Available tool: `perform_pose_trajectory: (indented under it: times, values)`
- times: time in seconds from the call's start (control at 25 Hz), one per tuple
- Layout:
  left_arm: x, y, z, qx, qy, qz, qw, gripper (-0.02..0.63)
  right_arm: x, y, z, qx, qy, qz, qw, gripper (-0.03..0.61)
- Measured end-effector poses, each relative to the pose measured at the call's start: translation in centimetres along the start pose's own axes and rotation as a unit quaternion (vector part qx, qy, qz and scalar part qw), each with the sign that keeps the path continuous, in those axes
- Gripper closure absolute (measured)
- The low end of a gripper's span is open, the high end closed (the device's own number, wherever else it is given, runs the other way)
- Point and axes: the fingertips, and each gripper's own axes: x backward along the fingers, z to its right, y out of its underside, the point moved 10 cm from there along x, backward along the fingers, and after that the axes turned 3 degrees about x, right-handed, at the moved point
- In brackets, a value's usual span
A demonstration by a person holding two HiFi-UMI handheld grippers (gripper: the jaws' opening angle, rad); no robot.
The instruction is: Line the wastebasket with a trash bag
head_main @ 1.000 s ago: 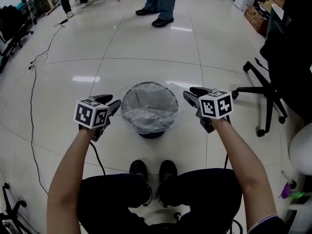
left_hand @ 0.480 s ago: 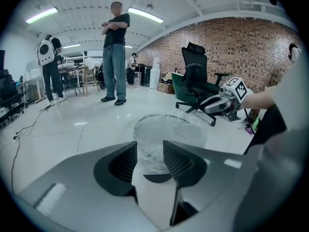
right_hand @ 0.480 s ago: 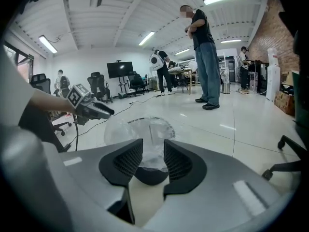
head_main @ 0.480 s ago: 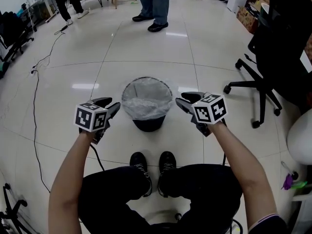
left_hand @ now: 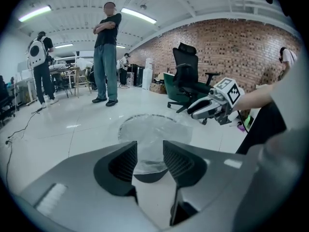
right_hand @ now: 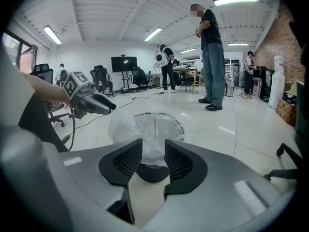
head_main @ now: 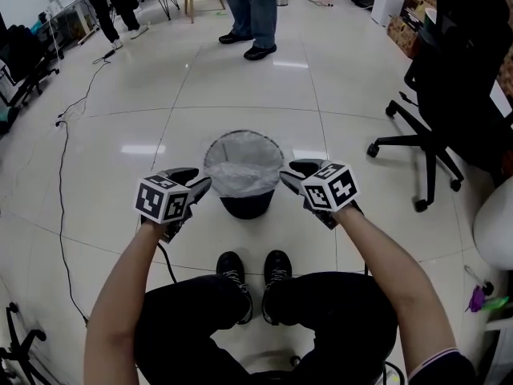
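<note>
The basket [head_main: 245,207] is standing on the floor [head_main: 120,103] at mid-frame in the head view, just ahead of the person's shoes [head_main: 250,269]. A clear bag [head_main: 243,173] is sitting in it, its film reaching the rim all round. The left gripper [head_main: 199,186] is hovering just left of the rim and the right gripper [head_main: 289,173] just right of it, both level with the top edge and facing inward. In each gripper view the jaws are standing a moderate way apart and gripping nothing, and the basket is showing beyond the gap. Bare tile is lying open all round the basket. A cable [head_main: 61,175] is trailing down the left side, well apart from it. A chair [head_main: 437,111] is standing at the right edge, its legs reaching toward mid-frame. A standing person [head_main: 250,10] is occupying the top centre, well beyond the basket.
</note>
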Motion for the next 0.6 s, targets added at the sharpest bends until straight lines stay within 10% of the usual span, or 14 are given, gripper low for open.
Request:
perform_pose_trajectory:
  times: [0.16,0.24,0.6]
  values:
    - [-0.7,0.5,0.3,-0.013,0.008,-0.02,0.9997,0.472,-1.6,0.3,-0.1,0.012,-0.007,-0.023,1.0,0.433]
    - [-1.0,0.7,0.4,-0.024,0.012,-0.028,0.9993,0.603,-2.1,0.5,-0.2,0.029,-0.009,-0.039,0.999,0.508]
    - [-0.6,1.3,0.6,-0.025,0.045,-0.035,0.998,0.601,-0.9,0.6,0.2,0.031,-0.026,-0.04,0.998,0.577]
